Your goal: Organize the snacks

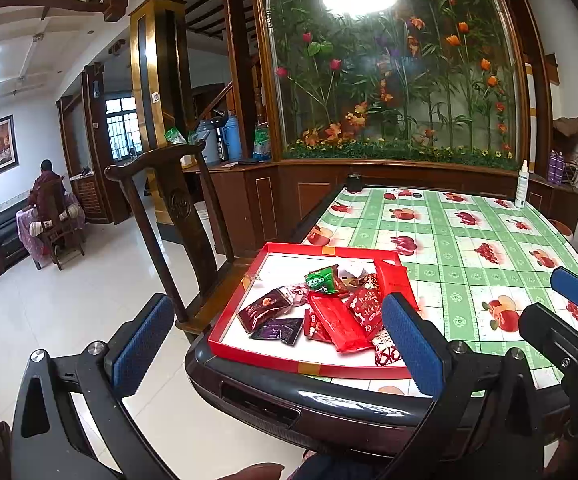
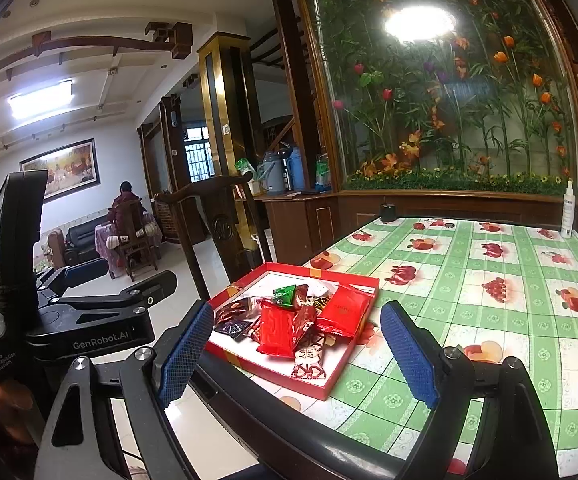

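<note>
A shallow red tray (image 1: 329,369) (image 2: 269,370) sits on the near left corner of the table and holds several wrapped snacks. Among them are a green packet (image 1: 321,280) (image 2: 285,295), a large red packet (image 1: 339,322) (image 2: 275,330), a dark brown packet (image 1: 263,308) and a red-and-white candy (image 2: 309,360). My left gripper (image 1: 277,344) hovers open just before the tray's near edge, with nothing between its blue pads. My right gripper (image 2: 297,354) is also open and empty, a little right of the tray. Each gripper shows at the edge of the other's view.
A green checked fruit-print cloth (image 1: 469,240) covers the table. A dark wooden chair (image 1: 181,208) stands against the table's left side. A white spray bottle (image 1: 522,186) and a small black object (image 1: 355,182) stand at the far edge. A person sits far off across the tiled floor.
</note>
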The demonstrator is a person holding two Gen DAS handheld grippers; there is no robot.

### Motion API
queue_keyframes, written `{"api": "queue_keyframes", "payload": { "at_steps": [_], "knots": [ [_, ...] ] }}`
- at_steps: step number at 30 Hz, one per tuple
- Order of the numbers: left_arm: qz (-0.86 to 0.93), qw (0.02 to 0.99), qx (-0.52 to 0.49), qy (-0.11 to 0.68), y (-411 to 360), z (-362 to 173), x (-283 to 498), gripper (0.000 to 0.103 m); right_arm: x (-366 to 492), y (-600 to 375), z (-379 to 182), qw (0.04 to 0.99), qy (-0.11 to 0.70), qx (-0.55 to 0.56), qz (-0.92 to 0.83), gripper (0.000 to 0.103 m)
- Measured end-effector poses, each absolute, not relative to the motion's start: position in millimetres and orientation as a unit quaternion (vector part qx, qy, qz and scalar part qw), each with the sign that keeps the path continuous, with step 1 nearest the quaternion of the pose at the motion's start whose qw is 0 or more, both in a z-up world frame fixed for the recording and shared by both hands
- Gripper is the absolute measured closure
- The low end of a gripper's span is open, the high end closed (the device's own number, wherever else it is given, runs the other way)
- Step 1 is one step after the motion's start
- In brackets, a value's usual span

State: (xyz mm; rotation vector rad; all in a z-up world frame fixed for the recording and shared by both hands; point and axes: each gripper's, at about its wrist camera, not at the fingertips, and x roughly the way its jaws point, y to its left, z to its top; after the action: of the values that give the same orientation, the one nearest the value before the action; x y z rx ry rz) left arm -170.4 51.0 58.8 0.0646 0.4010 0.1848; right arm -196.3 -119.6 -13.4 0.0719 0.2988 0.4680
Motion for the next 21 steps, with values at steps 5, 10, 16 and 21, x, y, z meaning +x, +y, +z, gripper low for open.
{"api": "queue_keyframes", "payload": {
  "at_steps": [5, 10, 16, 21],
  "knots": [
    [0.091, 0.975, 0.032, 0.201, 51.1, 57.1, -170.6, 0.0, -197.4, -121.4, -15.6, 0.961, 0.146, 0.035, 0.233, 0.016],
    [0.09, 0.975, 0.032, 0.202, 52.5, 53.7, -170.1, 0.0, -197.5, -121.7, -15.7, 0.96, 0.148, 0.034, 0.234, 0.016],
    [0.092, 0.973, 0.029, 0.209, 54.4, 50.6, -168.3, 0.0, -199.0, -123.4, -17.1, 0.96, 0.149, 0.03, 0.236, 0.016],
    [0.094, 0.972, 0.031, 0.211, 54.6, 49.0, -166.9, 0.0, -198.1, -122.9, -16.7, 0.959, 0.151, 0.029, 0.238, 0.016]
  ]
}}
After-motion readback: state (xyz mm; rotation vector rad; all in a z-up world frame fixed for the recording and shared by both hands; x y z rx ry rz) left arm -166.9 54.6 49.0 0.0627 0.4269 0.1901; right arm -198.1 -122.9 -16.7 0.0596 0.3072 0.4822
